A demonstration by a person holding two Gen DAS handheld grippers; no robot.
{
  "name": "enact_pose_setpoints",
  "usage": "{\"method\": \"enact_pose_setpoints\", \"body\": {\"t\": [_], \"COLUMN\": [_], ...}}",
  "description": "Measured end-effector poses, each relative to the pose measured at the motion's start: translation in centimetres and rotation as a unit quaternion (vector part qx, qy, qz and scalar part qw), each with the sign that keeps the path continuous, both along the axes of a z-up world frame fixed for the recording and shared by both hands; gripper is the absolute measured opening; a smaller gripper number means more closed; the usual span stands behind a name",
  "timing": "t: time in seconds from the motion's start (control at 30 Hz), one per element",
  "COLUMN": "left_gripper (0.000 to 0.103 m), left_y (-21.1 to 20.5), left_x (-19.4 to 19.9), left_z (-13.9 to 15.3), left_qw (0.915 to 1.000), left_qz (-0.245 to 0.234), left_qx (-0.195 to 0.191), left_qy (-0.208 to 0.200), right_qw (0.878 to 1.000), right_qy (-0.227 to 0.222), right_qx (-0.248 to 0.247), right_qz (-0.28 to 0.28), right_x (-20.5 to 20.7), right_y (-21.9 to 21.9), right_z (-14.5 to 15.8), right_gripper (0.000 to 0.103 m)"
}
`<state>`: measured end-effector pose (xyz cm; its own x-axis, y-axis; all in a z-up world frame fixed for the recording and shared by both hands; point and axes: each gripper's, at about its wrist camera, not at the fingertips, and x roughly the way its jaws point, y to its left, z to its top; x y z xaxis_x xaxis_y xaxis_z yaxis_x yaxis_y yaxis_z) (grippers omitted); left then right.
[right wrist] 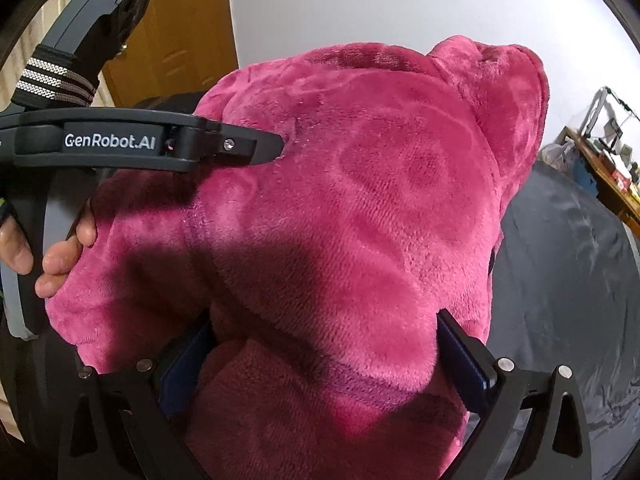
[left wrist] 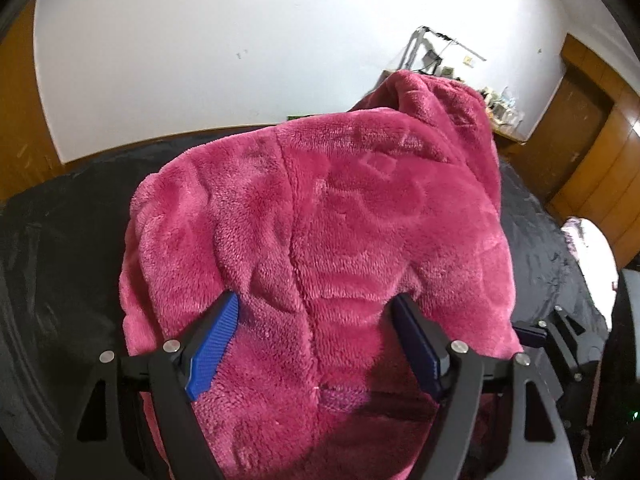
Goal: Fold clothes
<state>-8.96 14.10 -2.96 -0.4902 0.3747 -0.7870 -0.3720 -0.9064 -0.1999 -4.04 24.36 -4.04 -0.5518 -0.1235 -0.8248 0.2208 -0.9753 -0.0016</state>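
Observation:
A thick pink fleece garment (left wrist: 328, 220) fills both views, bunched and held up above a black bed cover (left wrist: 60, 240). My left gripper (left wrist: 316, 312) has its blue pads (left wrist: 216, 336) spread wide with a fold of fleece bulging between them. My right gripper (right wrist: 324, 344) is also spread wide, with fleece (right wrist: 360, 200) packed between its fingers; the fabric hides its left pad in part. The left gripper (right wrist: 276, 146) shows side-on in the right wrist view, its tip pressed into the fleece, with a hand (right wrist: 60, 256) on its handle.
The black bed cover (right wrist: 568, 264) spreads to the right. A cluttered wooden table (right wrist: 612, 176) stands at the far right against a white wall. Wooden doors (left wrist: 592, 152) stand at the right and a wooden door (right wrist: 180, 40) at the left.

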Motion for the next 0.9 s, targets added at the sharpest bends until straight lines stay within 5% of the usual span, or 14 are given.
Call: {"method": "enact_pose_setpoints", "body": {"t": [0.37, 0.5, 0.9], "left_gripper": [0.084, 0.084, 0.084], "left_y": [2.4, 3.5, 4.0], "left_x": [1.6, 3.9, 9.3], "left_z": [3.1, 5.1, 8.5], "left_qw": [0.9926, 0.9903, 0.9859], "left_qz": [0.082, 0.095, 0.112], "left_qx": [-0.083, -0.101, -0.123], "left_qy": [-0.034, -0.014, 0.017], "right_qw": [0.996, 0.996, 0.992], "right_qy": [-0.034, -0.029, -0.035], "right_qx": [-0.067, -0.075, -0.109], "right_qz": [-0.043, -0.048, -0.047], "right_x": [2.5, 4.0, 5.3], "right_y": [3.3, 3.9, 4.5], "right_z": [4.4, 5.8, 4.2], "right_gripper": [0.103, 0.103, 0.103]}}
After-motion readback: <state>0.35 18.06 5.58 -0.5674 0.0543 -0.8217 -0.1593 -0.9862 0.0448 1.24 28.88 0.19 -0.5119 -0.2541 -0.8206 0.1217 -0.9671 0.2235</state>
